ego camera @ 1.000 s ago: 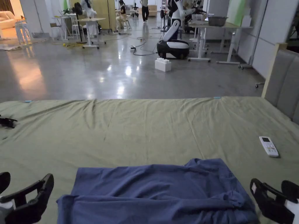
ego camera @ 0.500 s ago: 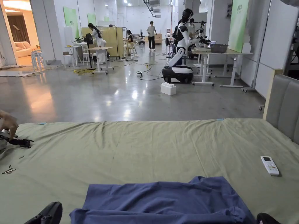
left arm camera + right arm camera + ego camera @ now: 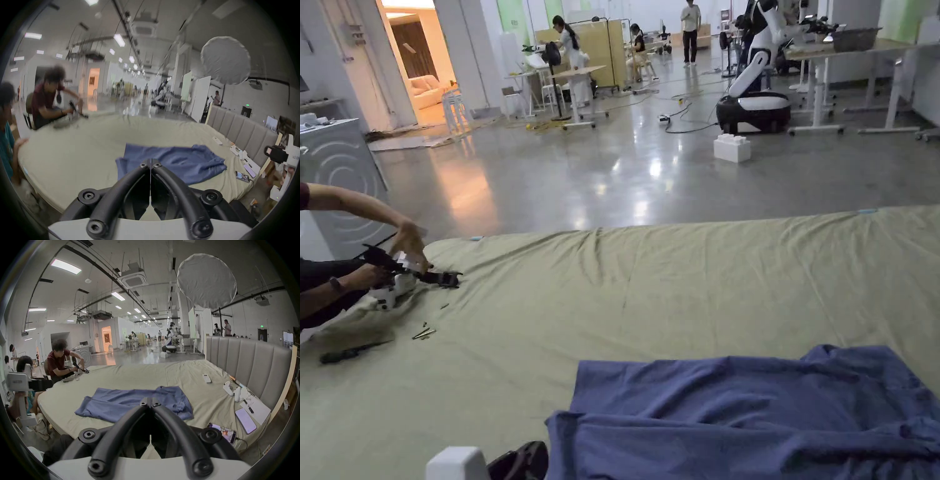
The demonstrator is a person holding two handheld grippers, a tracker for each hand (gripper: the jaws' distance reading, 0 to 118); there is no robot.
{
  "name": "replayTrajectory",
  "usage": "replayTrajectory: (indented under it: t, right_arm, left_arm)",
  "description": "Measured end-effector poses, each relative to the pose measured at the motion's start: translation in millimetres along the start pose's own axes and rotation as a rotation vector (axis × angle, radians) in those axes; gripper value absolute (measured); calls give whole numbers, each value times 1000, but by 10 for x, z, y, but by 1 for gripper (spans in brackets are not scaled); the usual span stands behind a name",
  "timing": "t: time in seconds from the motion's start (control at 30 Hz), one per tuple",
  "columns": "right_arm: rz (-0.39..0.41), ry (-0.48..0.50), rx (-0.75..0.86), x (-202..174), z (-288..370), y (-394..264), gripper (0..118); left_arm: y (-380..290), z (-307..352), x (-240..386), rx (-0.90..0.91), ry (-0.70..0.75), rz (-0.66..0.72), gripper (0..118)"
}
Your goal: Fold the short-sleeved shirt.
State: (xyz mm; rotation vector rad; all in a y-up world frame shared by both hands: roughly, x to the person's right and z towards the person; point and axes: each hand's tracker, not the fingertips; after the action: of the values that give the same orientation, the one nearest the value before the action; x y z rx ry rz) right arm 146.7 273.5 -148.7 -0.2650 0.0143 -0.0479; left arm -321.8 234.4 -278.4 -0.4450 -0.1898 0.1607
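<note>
A blue short-sleeved shirt (image 3: 750, 412) lies folded in a rumpled, flattish heap on the green sheet (image 3: 650, 294), near the bed's front edge. In the left gripper view my left gripper (image 3: 151, 162) is shut with nothing between its jaws, held back from the bed in front of the shirt (image 3: 178, 162). My right gripper (image 3: 150, 401) is likewise shut and empty, hovering short of the shirt (image 3: 129, 400). Each gripper view shows the other gripper off to the side, away from the cloth. A bit of the left gripper (image 3: 515, 461) pokes into the head view's bottom edge.
A person in a dark red top (image 3: 56, 363) works on a device at the bed's far left corner, with small tools (image 3: 350, 353) beside them. A white remote (image 3: 206, 378), phones (image 3: 245, 420) and papers lie by the grey headboard (image 3: 243, 363). A second person stands by the bed's left side.
The head camera has swung left. The open jaws that flanked the shirt a second ago have drawn back out of the head view's lower corners. The shirt lies as before.
</note>
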Motion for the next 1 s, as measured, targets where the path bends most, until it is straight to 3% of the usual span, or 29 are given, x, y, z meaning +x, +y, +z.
replayTrajectory:
  t: [0.07, 0.1, 0.2, 0.33, 0.43, 0.47, 0.53, 0.63, 0.73, 0.77, 0.8, 0.83, 0.87, 0.9, 1.0]
  right_arm:
    - [-6, -1, -25, 30, -23, -72, 0]
    - [-8, -8, -41, 42, -33, -105, 0]
    - [-12, -29, -88, 81, -63, -177, 0]
    - [-48, -61, -123, 159, -108, -268, 0]
    - [-54, -84, -156, 204, -178, -323, 0]
    - [-48, -88, -163, 214, -194, -335, 0]
    - [-16, -92, -186, 234, -257, -365, 0]
    - [108, -111, -224, 281, -458, -422, 0]
    - [57, -65, -238, 450, -843, -418, 2]
    - [8, -46, -260, 539, -1032, -429, 14]
    - [-76, -36, -304, 637, -1222, -481, 49]
    - [-149, -20, -359, 785, -1476, -557, 73]
    - [-151, -30, -354, 889, -1685, -604, 74]
    - [-156, -59, -364, 972, -1906, -669, 66]
    - [-133, -211, -489, 1202, -2488, -845, 66]
  left_arm:
    - [-140, -345, -162, -48, -37, 19, 49]
    - [-193, -516, -228, -98, -40, 33, 55]
    - [-360, -1034, -427, -192, 22, 119, 67]
    - [-564, -1535, -579, -310, 75, 138, 67]
    - [-697, -1750, -537, -400, 115, 78, 64]
    - [-706, -1743, -495, -386, 129, 25, 55]
    - [-713, -1761, -423, -370, 101, -17, 10]
    - [-698, -1857, -363, -414, 130, -49, 8]
    - [-685, -1926, -371, -453, 136, -72, 8]
    - [-675, -1919, -370, -454, 136, -71, 8]
    - [-673, -1916, -364, -455, 138, -69, 8]
    - [-677, -1912, -360, -457, 138, -75, 8]
    - [-677, -1911, -368, -457, 137, -81, 8]
    - [-675, -1910, -373, -454, 138, -82, 8]
    - [-654, -1919, -420, -458, 131, -58, 8]
